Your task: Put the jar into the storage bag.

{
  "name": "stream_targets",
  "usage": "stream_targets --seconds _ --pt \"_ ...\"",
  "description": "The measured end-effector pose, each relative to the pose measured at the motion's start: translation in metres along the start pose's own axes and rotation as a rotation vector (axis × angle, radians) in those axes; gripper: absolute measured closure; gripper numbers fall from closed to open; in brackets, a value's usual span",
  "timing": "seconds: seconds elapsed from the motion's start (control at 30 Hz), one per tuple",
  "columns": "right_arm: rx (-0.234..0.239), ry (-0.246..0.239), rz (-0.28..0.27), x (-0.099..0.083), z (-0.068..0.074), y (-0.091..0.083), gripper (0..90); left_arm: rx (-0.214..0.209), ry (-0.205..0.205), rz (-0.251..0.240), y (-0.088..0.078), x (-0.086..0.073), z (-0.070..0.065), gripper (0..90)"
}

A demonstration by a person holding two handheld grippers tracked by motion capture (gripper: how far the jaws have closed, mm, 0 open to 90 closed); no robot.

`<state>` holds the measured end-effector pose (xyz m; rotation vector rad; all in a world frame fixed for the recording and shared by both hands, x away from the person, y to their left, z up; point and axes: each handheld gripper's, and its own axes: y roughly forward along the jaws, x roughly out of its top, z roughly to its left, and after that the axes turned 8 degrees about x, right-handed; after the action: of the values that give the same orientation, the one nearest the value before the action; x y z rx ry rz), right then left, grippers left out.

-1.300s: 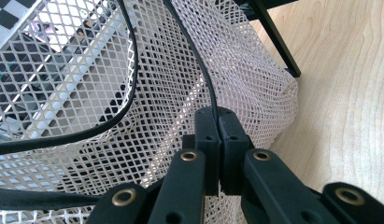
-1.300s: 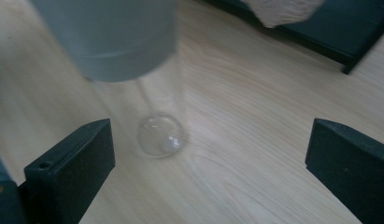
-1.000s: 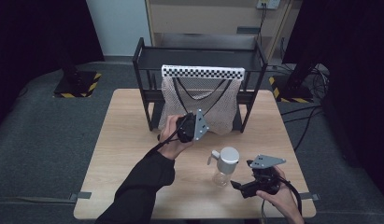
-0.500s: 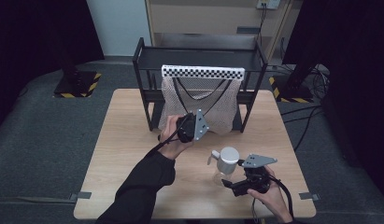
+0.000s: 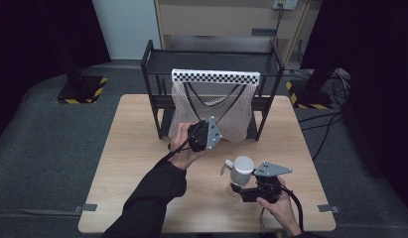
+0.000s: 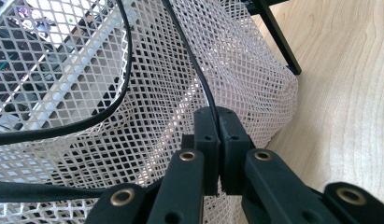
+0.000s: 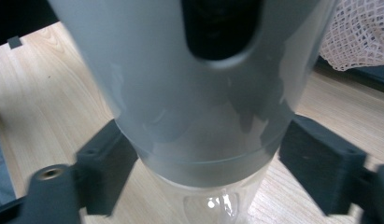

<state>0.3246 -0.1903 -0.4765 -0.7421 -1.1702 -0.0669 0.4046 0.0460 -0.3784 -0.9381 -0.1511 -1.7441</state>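
A white mesh bag (image 5: 211,106) with black straps hangs from a checkered bar (image 5: 215,77) on a black rack (image 5: 151,74). My left gripper (image 5: 205,133) is at the bag's lower front, shut on the mesh and a black strap (image 6: 194,70). In the left gripper view its jaws meet at the strap (image 6: 220,123). A bottle (image 5: 240,169) with a grey cap and clear body stands on the table's front right. My right gripper (image 5: 237,189) is open, with one jaw on each side of the bottle (image 7: 189,93), close to its wall just below the cap.
The wooden table (image 5: 137,148) has bare room at the left and front left. The rack stands at the back middle, one of its legs (image 6: 278,42) next to the bag. Dark floor surrounds the table.
My right gripper has slid left up to the bottle, and its jaws now flank the bottle. The left gripper has stayed in place on the bag.
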Motion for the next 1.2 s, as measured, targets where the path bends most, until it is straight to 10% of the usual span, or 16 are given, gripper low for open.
stream_targets --seconds 0.67,1.2 --pt "-0.015 0.021 -0.014 0.011 -0.009 0.003 31.3 0.001 0.008 0.002 0.003 -0.003 -0.002 86.4" --pt "0.014 0.040 -0.135 0.068 -0.020 -0.014 31.4 0.001 0.009 0.001 0.004 -0.007 -0.002 86.0"
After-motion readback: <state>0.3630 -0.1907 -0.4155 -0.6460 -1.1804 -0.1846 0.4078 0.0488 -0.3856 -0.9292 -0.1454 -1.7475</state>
